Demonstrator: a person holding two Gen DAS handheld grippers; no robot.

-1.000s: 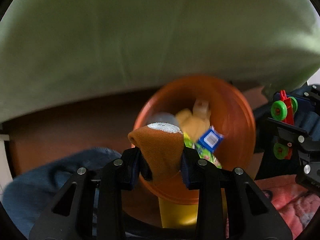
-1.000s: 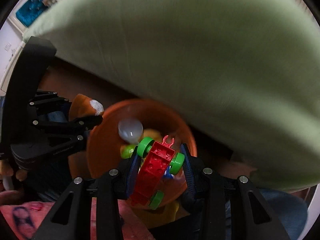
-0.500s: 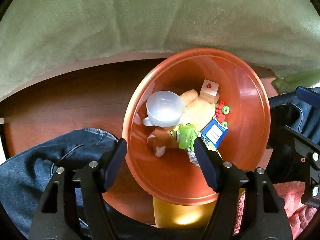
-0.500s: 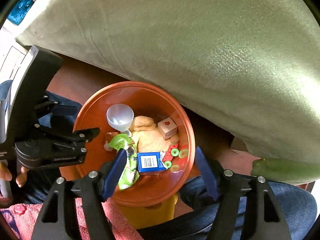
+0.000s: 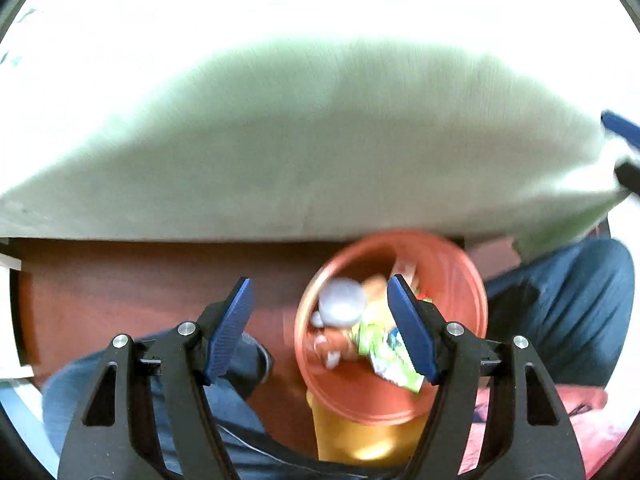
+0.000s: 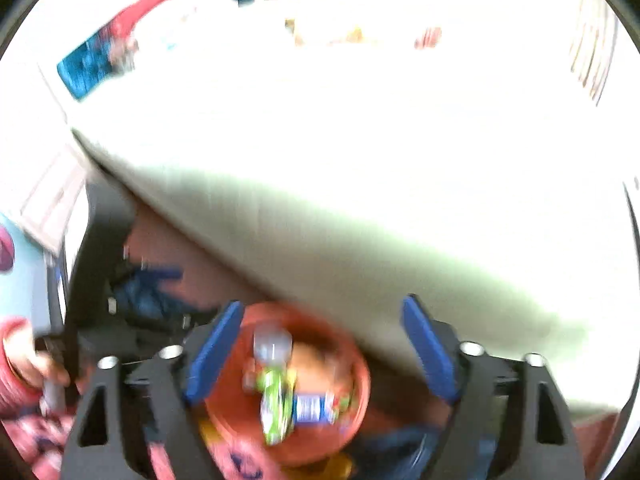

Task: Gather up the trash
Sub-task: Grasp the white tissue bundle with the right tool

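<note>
Pale green bedding (image 5: pixel 320 140) fills the upper half of both wrist views, overexposed toward the top; a brown wooden surface (image 5: pixel 140 276) lies beneath its edge. Both views are motion-blurred.

Left gripper (image 5: pixel 320 328): pointed steeply downward, blue pads well apart, nothing between them. Its right pad overlaps the bowl (image 5: pixel 460 280) in the view only. Denim-clad legs (image 5: pixel 568 300) show on both sides of the bowl.

Right gripper (image 6: pixel 320 356): pointed downward at a shallower angle, jaws wide, nothing held. The bowl (image 6: pixel 352 360) appears between its pads but lies well below them. At the left edge of this view a hand (image 6: pixel 24 360) in a red sleeve grips the handle of the left tool.

Trash location: all of it lies inside the orange bowl, which sits on a yellow base (image 5: pixel 360 432). Identifiable contents: a translucent cup (image 5: pixel 342 304), a green wrapper (image 5: pixel 384 352) and a blue-and-white packet (image 6: pixel 310 408). Other items are too blurred to name.

Changes from the earlier frames: a second ago the left gripper clamped an orange sock and the right gripper clamped a red toy with green wheels. Both jaws have just been opening, the right further within the last half second. Both grippers have risen; the bowl now appears smaller and lower in each view.
</note>
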